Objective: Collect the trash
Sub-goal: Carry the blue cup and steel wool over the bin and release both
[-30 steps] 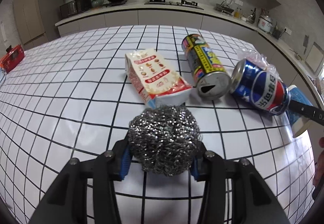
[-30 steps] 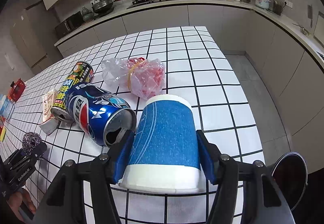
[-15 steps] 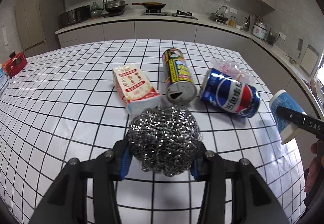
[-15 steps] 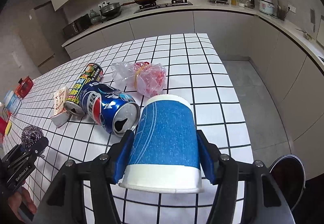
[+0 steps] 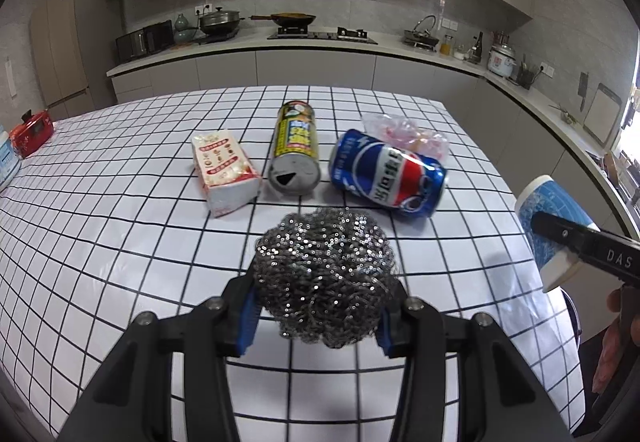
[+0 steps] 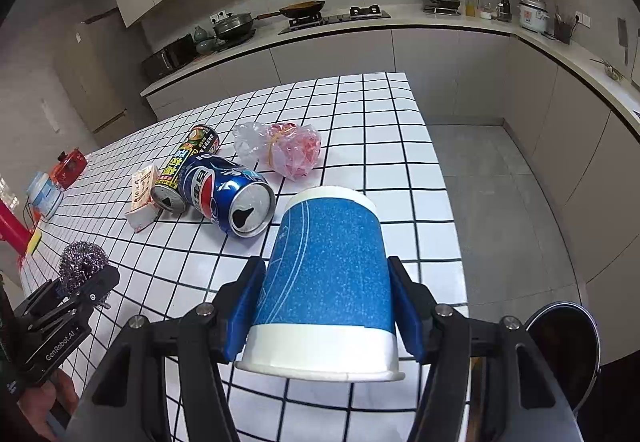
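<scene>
My left gripper [image 5: 316,306] is shut on a steel wool scrubber [image 5: 326,276], held above the checked table [image 5: 120,242]. My right gripper [image 6: 326,302] is shut on a blue and white paper cup [image 6: 326,282], held upside down above the table's right edge. On the table lie a blue Pepsi can [image 5: 386,178], a yellow and black can [image 5: 295,150], a small red and white carton [image 5: 224,168] and a clear plastic bag with pink contents [image 6: 282,150]. The cup and right gripper also show at the right of the left wrist view [image 5: 554,230].
A round dark bin [image 6: 560,346] with a metal rim stands on the floor below the table's right edge. A red box [image 5: 32,132] and a white tub [image 6: 44,192] sit at the table's left end. Kitchen counters [image 5: 320,46] run behind and to the right.
Both grippers have risen and drawn back from the trash with their loads, so the cans and carton look smaller and farther. The bin now shows larger in the right wrist view.
</scene>
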A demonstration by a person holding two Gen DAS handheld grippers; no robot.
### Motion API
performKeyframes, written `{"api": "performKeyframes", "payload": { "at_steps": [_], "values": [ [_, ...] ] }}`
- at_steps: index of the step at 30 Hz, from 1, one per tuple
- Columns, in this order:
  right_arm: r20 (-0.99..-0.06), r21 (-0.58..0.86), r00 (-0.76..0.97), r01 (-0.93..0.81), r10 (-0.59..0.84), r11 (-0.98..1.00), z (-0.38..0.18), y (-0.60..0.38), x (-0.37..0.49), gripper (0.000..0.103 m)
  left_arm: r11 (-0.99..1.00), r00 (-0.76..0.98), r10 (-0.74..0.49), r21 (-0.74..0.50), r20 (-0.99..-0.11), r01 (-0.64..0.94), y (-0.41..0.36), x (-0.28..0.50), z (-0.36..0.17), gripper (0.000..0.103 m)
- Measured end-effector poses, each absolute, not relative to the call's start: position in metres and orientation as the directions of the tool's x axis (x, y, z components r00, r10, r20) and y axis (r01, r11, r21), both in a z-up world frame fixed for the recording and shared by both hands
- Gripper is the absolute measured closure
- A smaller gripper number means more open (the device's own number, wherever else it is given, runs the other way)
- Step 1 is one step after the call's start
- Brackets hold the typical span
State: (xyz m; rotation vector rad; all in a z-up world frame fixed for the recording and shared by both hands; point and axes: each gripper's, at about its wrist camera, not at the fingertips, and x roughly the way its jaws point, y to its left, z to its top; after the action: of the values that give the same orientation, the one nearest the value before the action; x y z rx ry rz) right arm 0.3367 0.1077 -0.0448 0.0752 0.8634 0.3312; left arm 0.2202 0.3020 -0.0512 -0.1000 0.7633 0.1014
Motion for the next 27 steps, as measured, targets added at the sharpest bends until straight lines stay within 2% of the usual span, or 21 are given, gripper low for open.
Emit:
{"api": "performKeyframes", "payload": {
  "at_steps": [15,27],
  "values": [
    [-0.709,0.221,0.625,-0.243,0.326,0.945,-0.035,0.021,0.306,0.04,0.996,0.733,0.014,-0.058,-0.68,-0.072,0.215,0.205,-0.042,0.056],
    [-0.73,0.2,0.642,-0.126,0.233,0.972,-0.042,-0.11,0.288,0.04,0.996,0.723,-0.087,-0.083,-0.685,0.041,0.091,0.205,-0.049,0.056]
  ]
}}
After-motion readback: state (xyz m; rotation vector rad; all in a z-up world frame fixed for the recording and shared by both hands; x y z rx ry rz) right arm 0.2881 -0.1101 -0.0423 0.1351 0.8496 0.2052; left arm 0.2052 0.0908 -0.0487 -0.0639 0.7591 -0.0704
